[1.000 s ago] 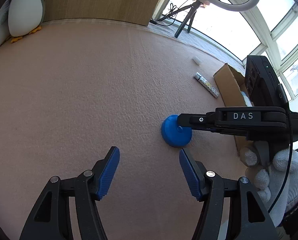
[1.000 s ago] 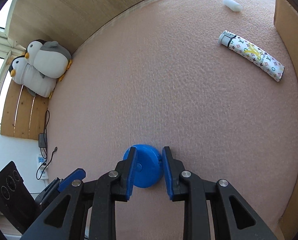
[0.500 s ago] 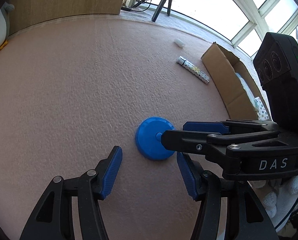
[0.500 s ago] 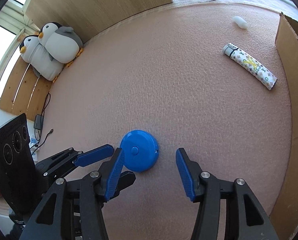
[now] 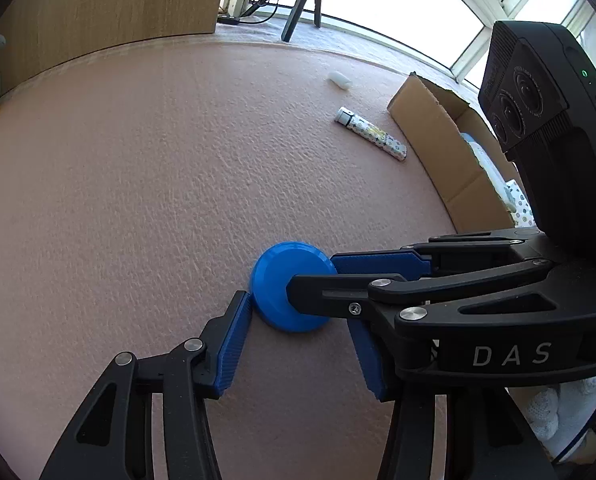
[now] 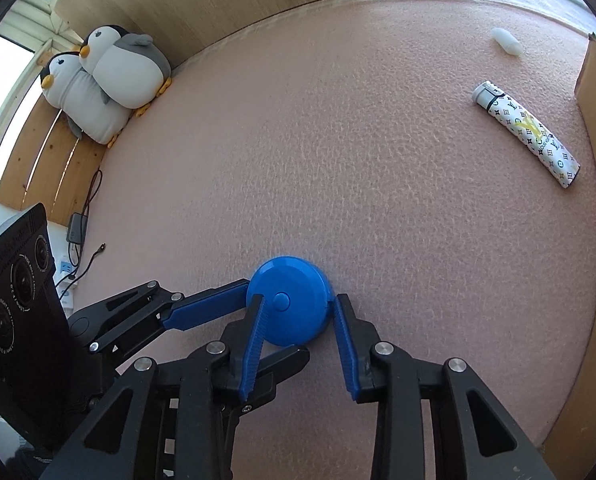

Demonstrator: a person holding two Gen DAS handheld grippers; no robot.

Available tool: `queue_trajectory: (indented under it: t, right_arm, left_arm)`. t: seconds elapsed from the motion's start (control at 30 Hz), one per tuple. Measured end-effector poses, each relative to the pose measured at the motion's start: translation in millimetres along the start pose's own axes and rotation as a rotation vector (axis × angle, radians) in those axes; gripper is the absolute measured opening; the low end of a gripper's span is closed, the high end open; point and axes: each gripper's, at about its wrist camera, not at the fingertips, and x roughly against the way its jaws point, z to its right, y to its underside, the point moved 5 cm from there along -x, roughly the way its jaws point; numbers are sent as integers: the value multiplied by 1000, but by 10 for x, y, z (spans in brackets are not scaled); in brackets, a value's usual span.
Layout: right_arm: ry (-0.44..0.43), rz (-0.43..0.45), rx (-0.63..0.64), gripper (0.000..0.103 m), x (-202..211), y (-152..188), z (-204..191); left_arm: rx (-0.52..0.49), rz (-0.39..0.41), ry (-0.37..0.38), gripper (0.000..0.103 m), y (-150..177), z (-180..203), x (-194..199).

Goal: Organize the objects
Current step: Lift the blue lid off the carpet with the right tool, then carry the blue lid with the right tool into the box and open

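Observation:
A round blue disc [image 5: 276, 280] [image 6: 298, 320] lies flat on the pink carpet. My right gripper [image 6: 298, 300] is open just over it, one finger overlapping its left part and the other at its right edge. In the left wrist view the right gripper [image 5: 311, 274] reaches in from the right across the disc. My left gripper [image 5: 299, 318] is open, and its left fingertip [image 5: 242, 312] touches the disc's near edge. Its right finger is partly hidden behind the right gripper. The left gripper's blue finger [image 6: 206, 308] meets the disc from the left.
A patterned white tube [image 5: 371, 138] [image 6: 525, 134] and a small white object [image 5: 339, 80] [image 6: 505, 41] lie beside an open cardboard box [image 5: 437, 140] [image 6: 593, 80]. Two plush penguins [image 6: 106, 80] sit by the wooden wall. A tripod [image 5: 298, 4] stands at the window. A gloved hand [image 5: 553, 408] holds the right gripper.
The right gripper let go of the disc, opened wide, then narrowed over it. The left gripper moved forward until its fingertip reached the disc.

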Motion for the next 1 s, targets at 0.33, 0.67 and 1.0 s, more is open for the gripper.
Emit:
queue_trajectory:
  t: [0.33,0.67,1.0]
  right_arm:
    - [2,56,-20,31,246,45,64]
    - [22,177,-73,31,883,202,342]
    - [93,284,-173,31,1554,501,919]
  left_arm:
    - [-32,33,-10,46,-57,207,138]
    - [-159,92,16,46,-287,892,325]
    - [-286,87,114,46,-475,1818,194]
